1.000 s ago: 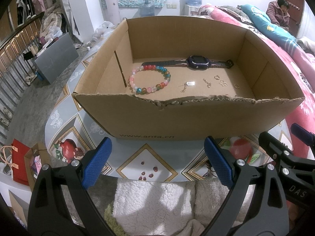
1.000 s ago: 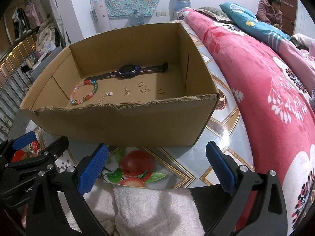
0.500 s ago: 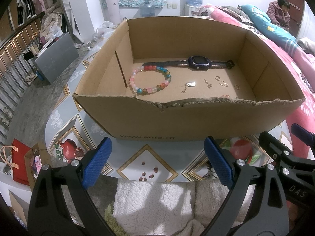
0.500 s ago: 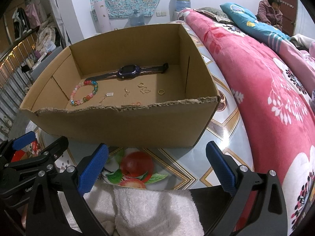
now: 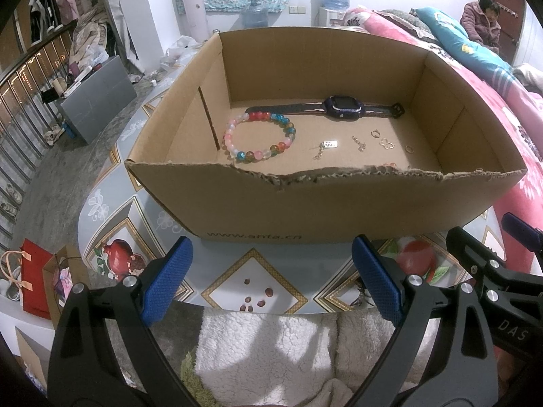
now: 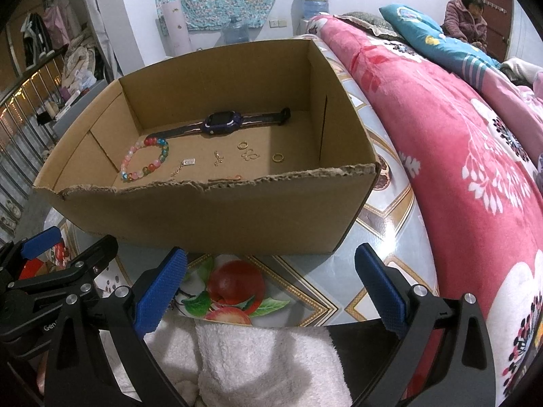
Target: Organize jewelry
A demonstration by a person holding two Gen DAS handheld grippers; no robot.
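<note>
My two fisheye views were evenly lit by cool indoor light and sharp at centre, though their edges bowed into black corners, glare shone on the glossy tabletop [image 6: 390, 234], and the cardboard box [image 5: 305, 210] kept soft shadow along its inner walls.

Glossy grey-blue surface [image 5: 217, 264] with printed fruit and gold diamond borders. Directly on it: one open brown cardboard box [image 5: 305, 207], torn near rim, sitting flat. Pink floral bed quilt [image 6: 458, 156] lies just beside the surface's right edge.
</note>
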